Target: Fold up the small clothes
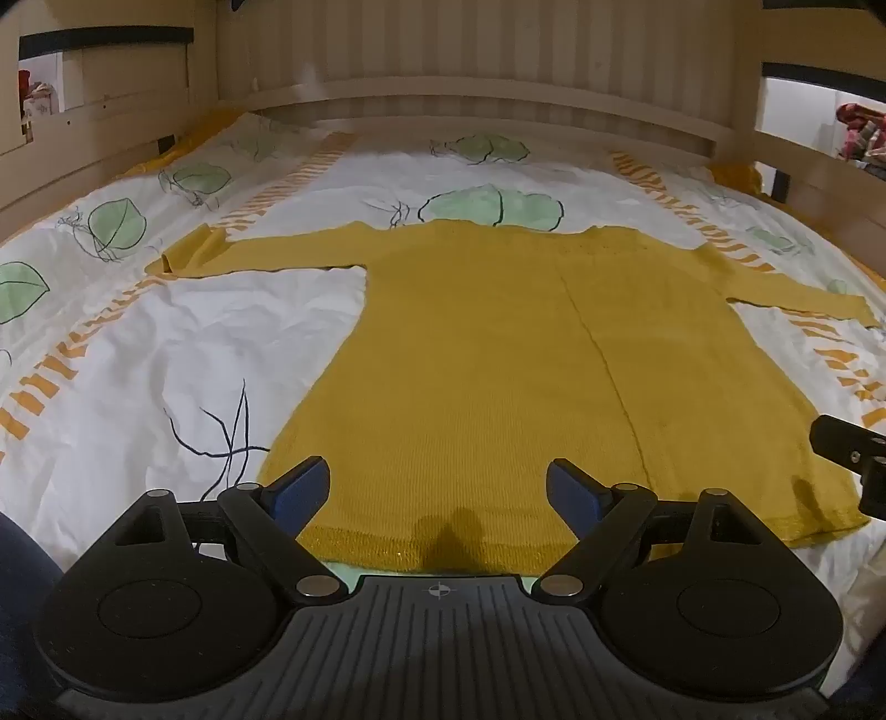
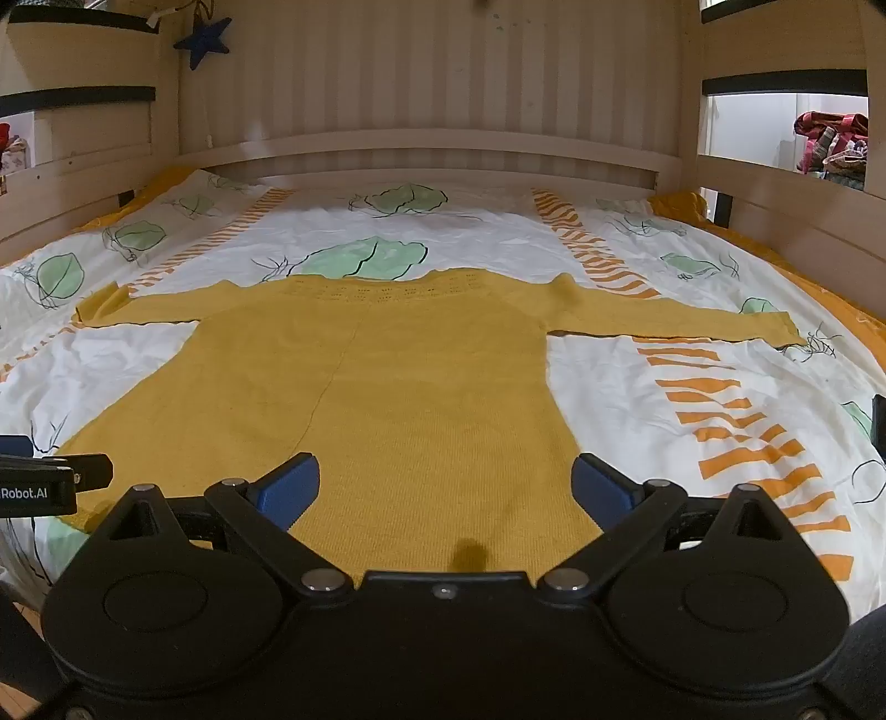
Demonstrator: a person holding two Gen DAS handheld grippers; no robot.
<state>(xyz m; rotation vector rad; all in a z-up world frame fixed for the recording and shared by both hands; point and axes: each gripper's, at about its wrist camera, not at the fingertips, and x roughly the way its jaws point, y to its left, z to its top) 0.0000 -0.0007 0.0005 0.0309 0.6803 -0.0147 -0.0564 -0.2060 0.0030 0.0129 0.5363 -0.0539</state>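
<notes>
On the bed lies one mustard-yellow knit sweater [image 1: 498,354], spread flat with its hem toward the grippers and both sleeves stretched out sideways, the left cuff turned up a little. It rests on a white duvet cover [image 1: 183,332] printed with green leaves, thin dark stems and orange striped bands (three such bands show in the left wrist view, two in the right). A row of small openwork holes runs across the sweater's yoke, clearest from the right wrist camera.

Only one piece of writing can be read: "Robot.AI" in white on the black body of the left gripper, seen at the left edge of the right wrist view; the letters before it are cut off.

Two grippers are here, each with two blue-padded fingers. The left gripper [image 1: 437,493] hangs over the hem near the sweater's left bottom corner, fingers spread wide apart with nothing between them. The right gripper [image 2: 446,484] hovers over the hem near the right side seam, fingers likewise wide apart and holding nothing.

Behind the bed stands a pale wooden slatted headboard [image 2: 432,83], and one dark blue star [image 2: 204,40] hangs at its upper left. Some red patterned bundle sits beyond the rail on the right, too blurred to name.
</notes>
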